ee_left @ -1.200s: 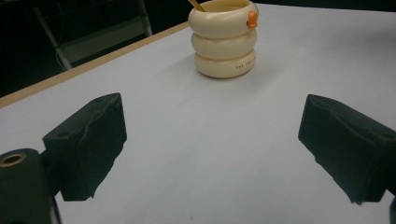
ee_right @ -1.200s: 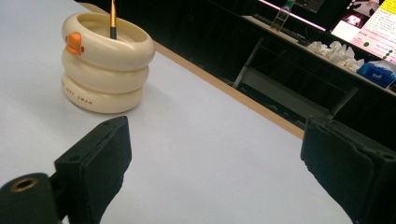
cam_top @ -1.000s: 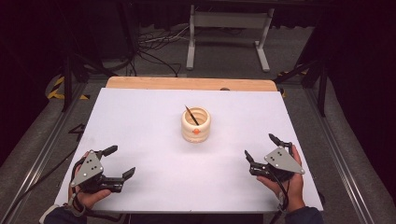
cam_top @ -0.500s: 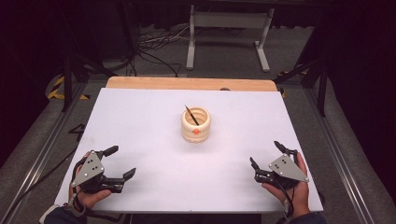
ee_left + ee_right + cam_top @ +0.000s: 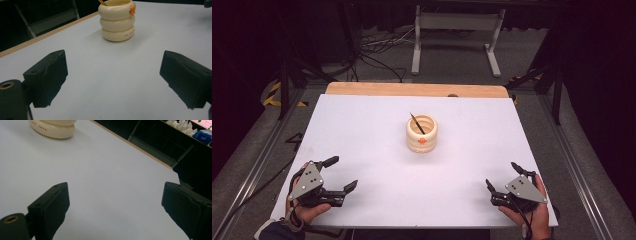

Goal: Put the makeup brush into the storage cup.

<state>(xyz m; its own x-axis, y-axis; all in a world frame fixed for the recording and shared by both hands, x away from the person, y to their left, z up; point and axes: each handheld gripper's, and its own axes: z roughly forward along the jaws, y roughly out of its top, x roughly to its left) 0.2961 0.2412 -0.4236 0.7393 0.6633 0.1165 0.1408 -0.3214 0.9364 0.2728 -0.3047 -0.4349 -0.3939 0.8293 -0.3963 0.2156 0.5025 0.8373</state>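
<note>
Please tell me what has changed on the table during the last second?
The right gripper drew back toward the person's edge of the table, jaws open, holding nothing. The left gripper stayed in place, open. The cream pot with its stick did not move.

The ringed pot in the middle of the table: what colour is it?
Cream, with a small orange spot; the pot shows best in the left gripper view.
</note>
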